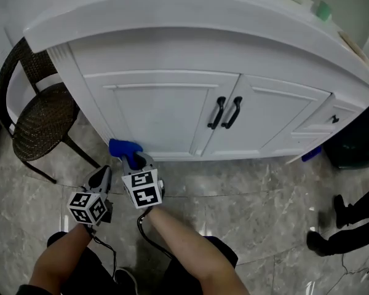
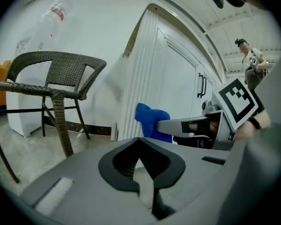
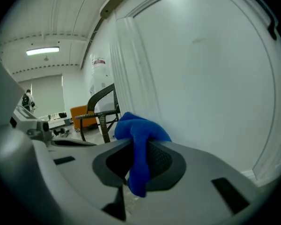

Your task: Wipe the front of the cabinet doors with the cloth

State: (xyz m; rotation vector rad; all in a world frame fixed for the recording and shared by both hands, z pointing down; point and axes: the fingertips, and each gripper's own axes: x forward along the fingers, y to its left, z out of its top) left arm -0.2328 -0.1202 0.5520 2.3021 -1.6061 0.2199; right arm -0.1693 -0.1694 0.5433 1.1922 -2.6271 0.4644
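Note:
The white cabinet has two doors, a left one [image 1: 160, 112] and a right one [image 1: 277, 118], with black handles [image 1: 219, 112] at the middle. My right gripper [image 1: 130, 158] is shut on a bunched blue cloth [image 1: 122, 147], low down by the left door's bottom left corner. In the right gripper view the cloth [image 3: 138, 135] hangs from the jaws of the right gripper [image 3: 139, 142], close to the door panel [image 3: 201, 78]; I cannot tell if it touches. My left gripper [image 1: 103, 176] sits just left of it, shut and holding nothing. In the left gripper view the cloth [image 2: 150, 118] shows beyond the left gripper [image 2: 141, 142].
A dark wicker chair [image 1: 40, 112] stands left of the cabinet's fluted corner. A black bin [image 1: 357, 143] and a small blue thing [image 1: 312, 154] sit at the cabinet's right end. A person's legs and shoes [image 1: 350, 223] are on the marble floor at the right.

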